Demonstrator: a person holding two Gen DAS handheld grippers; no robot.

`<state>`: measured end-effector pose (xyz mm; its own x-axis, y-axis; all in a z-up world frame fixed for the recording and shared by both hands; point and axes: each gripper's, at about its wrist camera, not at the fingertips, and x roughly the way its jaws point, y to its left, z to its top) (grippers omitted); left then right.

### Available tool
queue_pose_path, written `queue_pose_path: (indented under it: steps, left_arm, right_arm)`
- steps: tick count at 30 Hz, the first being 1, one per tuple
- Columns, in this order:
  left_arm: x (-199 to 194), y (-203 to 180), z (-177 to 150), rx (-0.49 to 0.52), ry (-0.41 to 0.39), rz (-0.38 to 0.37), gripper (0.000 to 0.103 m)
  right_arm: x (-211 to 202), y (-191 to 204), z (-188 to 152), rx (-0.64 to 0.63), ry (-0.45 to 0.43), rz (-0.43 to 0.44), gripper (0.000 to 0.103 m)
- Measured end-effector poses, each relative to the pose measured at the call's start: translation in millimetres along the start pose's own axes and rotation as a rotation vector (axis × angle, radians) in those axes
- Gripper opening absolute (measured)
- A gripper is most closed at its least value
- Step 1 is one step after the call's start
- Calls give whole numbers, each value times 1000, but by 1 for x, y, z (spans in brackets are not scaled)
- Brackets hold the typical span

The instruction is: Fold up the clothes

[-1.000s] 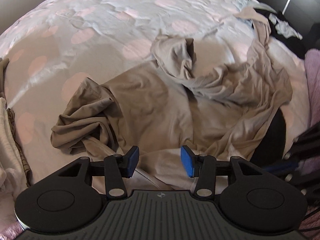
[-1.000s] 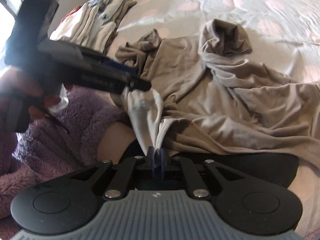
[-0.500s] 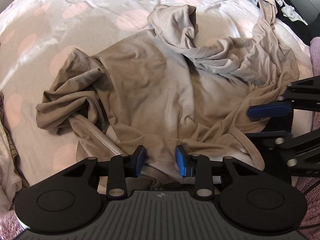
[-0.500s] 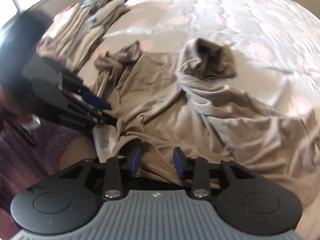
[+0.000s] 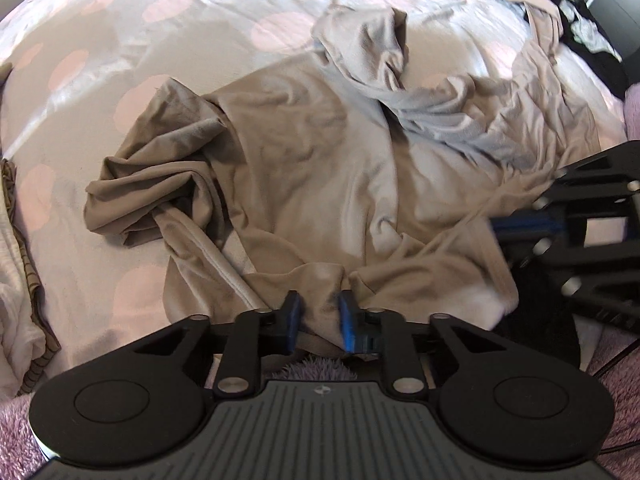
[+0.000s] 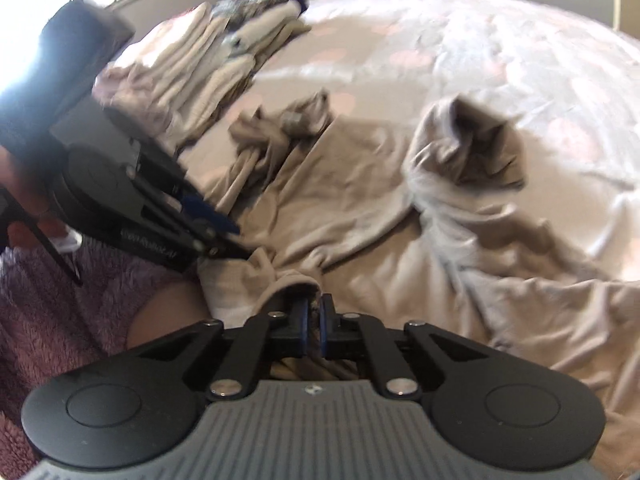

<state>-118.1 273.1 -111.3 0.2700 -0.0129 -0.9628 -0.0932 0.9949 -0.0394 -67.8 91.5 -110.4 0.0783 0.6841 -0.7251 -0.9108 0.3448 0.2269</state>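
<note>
- Left wrist view: no legible writing is seen; only a small round emblem is stamped on the grey ribbed housing, too small to be read.
- The left gripper [image 5: 319, 322] is seen narrowed around a bunched fold of the beige garment [image 5: 320, 168]; a small gap remains between the blue pads [image 5: 347, 326], and the cloth is pressed between them at the near hem.
- The garment is spread crumpled across the pink-dotted bedsheet [image 5: 168, 12], with one sleeve wadded at the left and the hood or collar heaped at the upper middle.
- The right gripper [image 5: 498, 226] is seen at the right edge, blurred, its blue tips meeting the garment's right hem.
- A pile of dark clothes [image 5: 588, 36] lies at the far right corner of the bed, and striped cloth [image 5: 20, 240] lies along the left edge.
- Right wrist view: white lettering is printed on the side of the left gripper [image 6: 236, 240], but it is blurred and cannot be read.
- The right gripper [image 6: 313, 330] is closed tight on a fold of the beige garment [image 6: 360, 208], with cloth pinched between the blue pads [image 6: 305, 330].
- The left gripper's tips are sunk into the same hem just beside it.
- A stack of folded clothes [image 6: 208, 64] is seen at the far left of the bedsheet [image 6: 500, 40], well apart from the garment's body.
- A purple fleece sleeve [image 6: 52, 300] is seen at lower left.
</note>
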Motion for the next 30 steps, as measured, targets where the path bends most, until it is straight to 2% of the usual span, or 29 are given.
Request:
queue_pose_path:
  steps: [2, 8, 10, 13, 16, 19, 20, 26, 30]
  left_arm:
    - [-7, 3, 0, -20, -27, 10, 6]
    - [-29, 9, -3, -42, -78, 21, 5]
    - [-36, 9, -4, -25, -92, 21, 5]
    - [-50, 2, -2, 56, -147, 19, 5]
    - [-67, -9, 4, 181, -205, 13, 6]
    - [-81, -28, 12, 368, -239, 22, 20]
    - [-82, -34, 15, 439, -238, 27, 21]
    - [-77, -75, 28, 865, -148, 63, 26]
    - [-70, -92, 25, 1065, -62, 45, 26]
  right_arm:
    - [-13, 0, 2, -7, -54, -31, 6]
    - [-54, 6, 4, -88, -211, -91, 6]
    - [-67, 8, 5, -115, -264, -111, 6]
    - [-75, 22, 1, -228, -279, -114, 6]
    - [-78, 38, -4, -312, -281, -108, 6]
    - [-82, 49, -7, -375, -286, -103, 6]
    - [-83, 51, -7, -392, -288, -102, 6]
    - [-87, 62, -9, -466, -301, -98, 6]
    - [-87, 62, -11, -476, -306, -96, 6]
